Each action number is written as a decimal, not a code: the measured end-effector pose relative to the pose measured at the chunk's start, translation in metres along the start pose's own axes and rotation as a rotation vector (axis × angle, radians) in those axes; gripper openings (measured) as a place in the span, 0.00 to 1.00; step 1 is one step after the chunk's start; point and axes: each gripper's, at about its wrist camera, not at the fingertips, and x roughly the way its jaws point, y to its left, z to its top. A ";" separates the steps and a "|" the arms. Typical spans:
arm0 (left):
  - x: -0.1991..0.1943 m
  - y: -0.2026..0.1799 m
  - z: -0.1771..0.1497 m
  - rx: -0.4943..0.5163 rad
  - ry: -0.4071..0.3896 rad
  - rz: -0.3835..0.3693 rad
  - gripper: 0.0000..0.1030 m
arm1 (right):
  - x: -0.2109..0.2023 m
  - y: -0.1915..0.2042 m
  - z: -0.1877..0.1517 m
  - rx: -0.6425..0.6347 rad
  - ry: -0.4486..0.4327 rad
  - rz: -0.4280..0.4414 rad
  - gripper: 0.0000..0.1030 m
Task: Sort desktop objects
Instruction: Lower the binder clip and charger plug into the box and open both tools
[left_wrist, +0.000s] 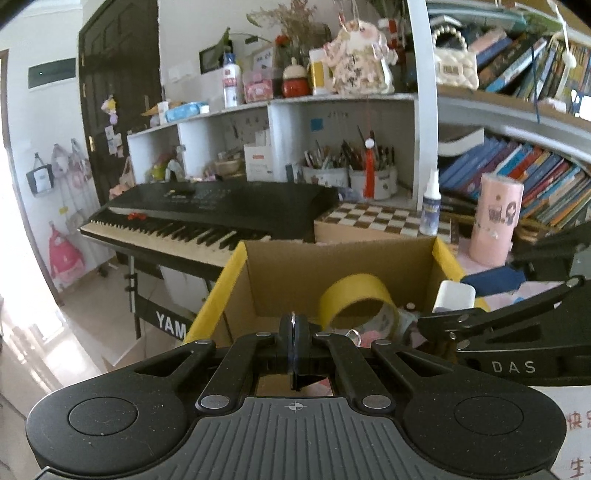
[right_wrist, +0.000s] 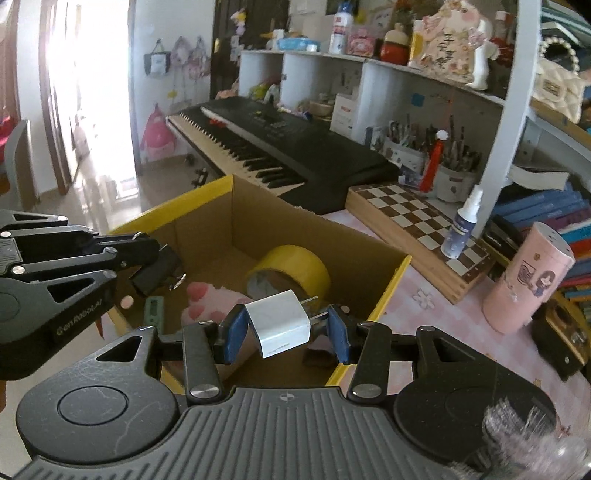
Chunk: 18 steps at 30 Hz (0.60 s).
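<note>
**A:** Right tongs (right_wrist: 285, 332), pinching what?

**B:** A white charger (right_wrist: 277, 319), caught between the two blue pads and a little tilted. Metal prongs pointing sideways, toward the pad on the right. Hard to tell whether that pad presses on the prongs or on the body.

**A:** And where, exactly?

**B:** In the air, over the near rim of the cardboard box (right_wrist: 295, 229), not yet inside. Box standing open on the counter (right_wrist: 406, 295).

**A:** Already filled?

**B:** Partly. Inside: a yellow tape roll (right_wrist: 295, 264) standing on its edge, a pink paw toy (right_wrist: 207, 301) in front of it, a few small bits on the bottom. So, probably the collecting place for loose things.

**A:** Left tongs (left_wrist: 293, 332)?

**B:** Pressed fully together, hovering over the left part of the same box. Perhaps a thin metal ring at the seam, but cannot tell if really held.

**A:** Why both over one box?

**B:** Seemingly one destination for everything. Next, by my judgement: lowering the charger into the free space near the tape, then letting go.

**A:** Any risk?

**B:** Releasing from too high, with a bounce over the near wall. Better to go down first.
</note>
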 end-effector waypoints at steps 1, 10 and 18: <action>0.003 -0.002 0.000 0.005 0.007 0.003 0.00 | 0.004 -0.001 0.001 -0.015 0.008 0.005 0.43; 0.029 -0.015 -0.006 0.050 0.088 0.019 0.00 | 0.034 -0.006 0.005 -0.152 0.073 0.051 0.43; 0.036 -0.022 -0.007 0.070 0.115 0.031 0.02 | 0.052 -0.009 0.004 -0.235 0.118 0.084 0.43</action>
